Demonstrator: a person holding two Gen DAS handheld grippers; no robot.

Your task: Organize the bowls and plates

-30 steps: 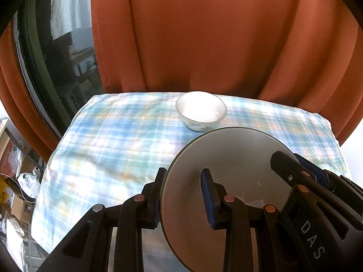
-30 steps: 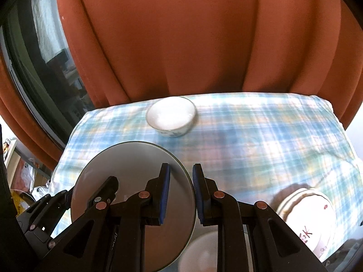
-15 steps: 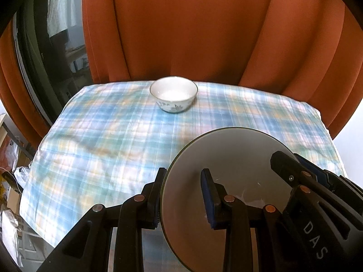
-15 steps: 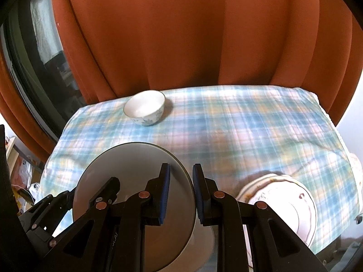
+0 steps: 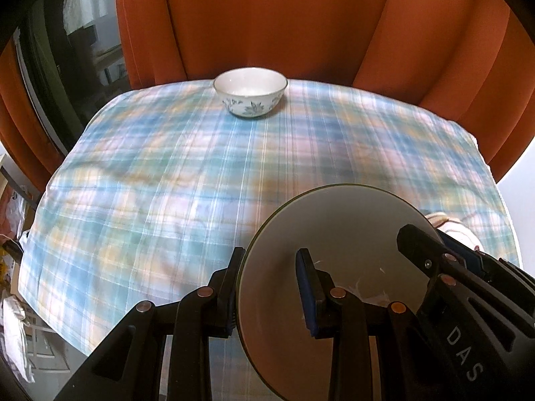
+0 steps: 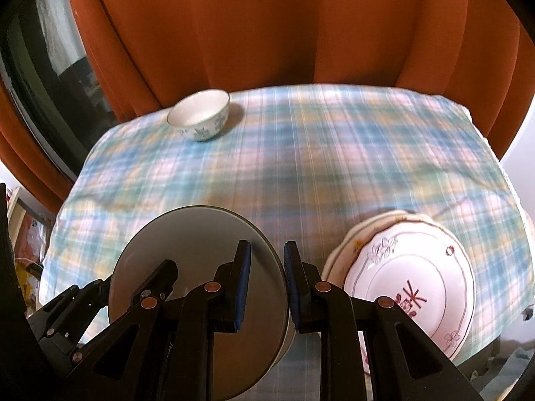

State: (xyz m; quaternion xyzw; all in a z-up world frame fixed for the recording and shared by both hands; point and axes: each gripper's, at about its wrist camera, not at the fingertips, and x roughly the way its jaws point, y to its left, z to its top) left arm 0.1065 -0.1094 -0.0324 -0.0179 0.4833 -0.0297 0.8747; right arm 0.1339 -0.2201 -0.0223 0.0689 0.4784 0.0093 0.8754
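Observation:
Both grippers hold one large grey bowl [image 5: 337, 234] by its rim, lifted above the near edge of the table. My left gripper [image 5: 269, 292] is shut on its left rim, one finger inside and one outside. My right gripper [image 6: 267, 284] is shut on its right rim [image 6: 200, 250]. A small white bowl with blue flowers [image 5: 250, 92] stands at the far edge of the plaid tablecloth [image 5: 167, 167]; it also shows in the right wrist view [image 6: 199, 114]. A stack of white patterned plates [image 6: 411, 287] lies at the near right.
An orange curtain [image 5: 284, 26] hangs close behind the table. A dark window [image 5: 67, 50] is at the left. Clutter lies on the floor at the far left [image 5: 13, 317]. The table's right edge [image 6: 508, 180] drops off beside the plates.
Both grippers have pulled back and up with the grey bowl. The small flowered bowl now looks farther away, and more of the plate stack shows at the right.

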